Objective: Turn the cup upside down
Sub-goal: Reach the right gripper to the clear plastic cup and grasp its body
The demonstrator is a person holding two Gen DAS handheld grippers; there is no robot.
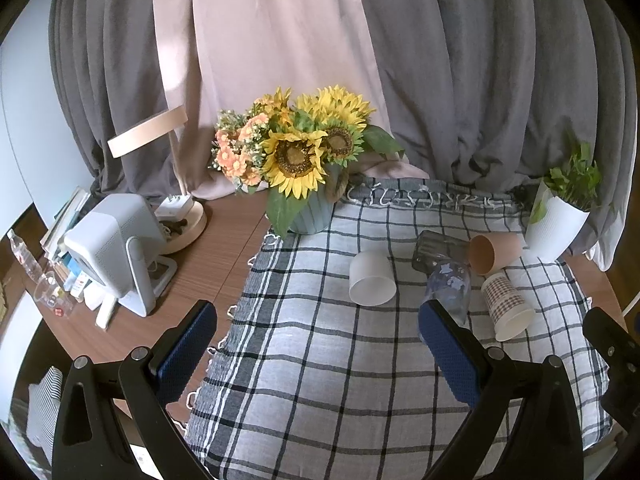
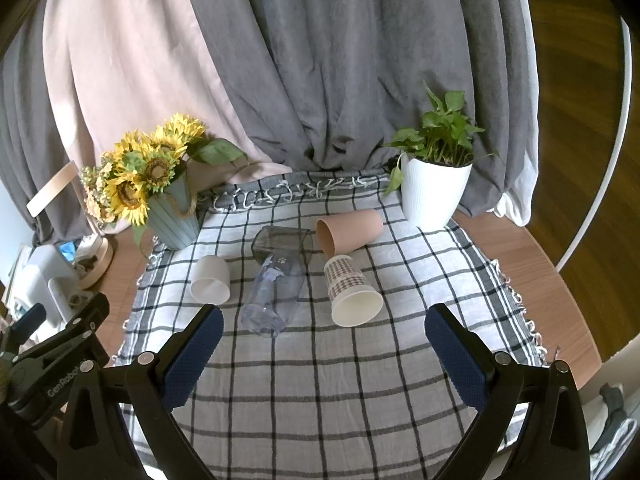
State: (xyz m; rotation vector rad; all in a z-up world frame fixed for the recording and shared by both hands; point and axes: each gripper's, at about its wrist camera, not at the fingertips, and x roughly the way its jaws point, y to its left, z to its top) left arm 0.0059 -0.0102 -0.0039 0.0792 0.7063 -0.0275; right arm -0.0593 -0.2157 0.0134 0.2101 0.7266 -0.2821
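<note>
Paper cups [image 2: 352, 292] lie close together; our left tool [image 1: 318, 344] and right tool [image 2: 324, 344], both wide open, holding nothing, may bump neighbours, roll them.

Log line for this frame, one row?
phase: pre-grasp | left hand-held gripper: open, empty | right hand-held gripper: open, empty | five cups on checked cloth: all on sides

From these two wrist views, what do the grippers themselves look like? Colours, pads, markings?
Both match: the left gripper and right gripper have matte black angular finger arms with silver screw heads and dark blue textured pads. The right wrist view also shows the left unit's black body with white "GenRobot" lettering. No cables or sleeves visible.
</note>
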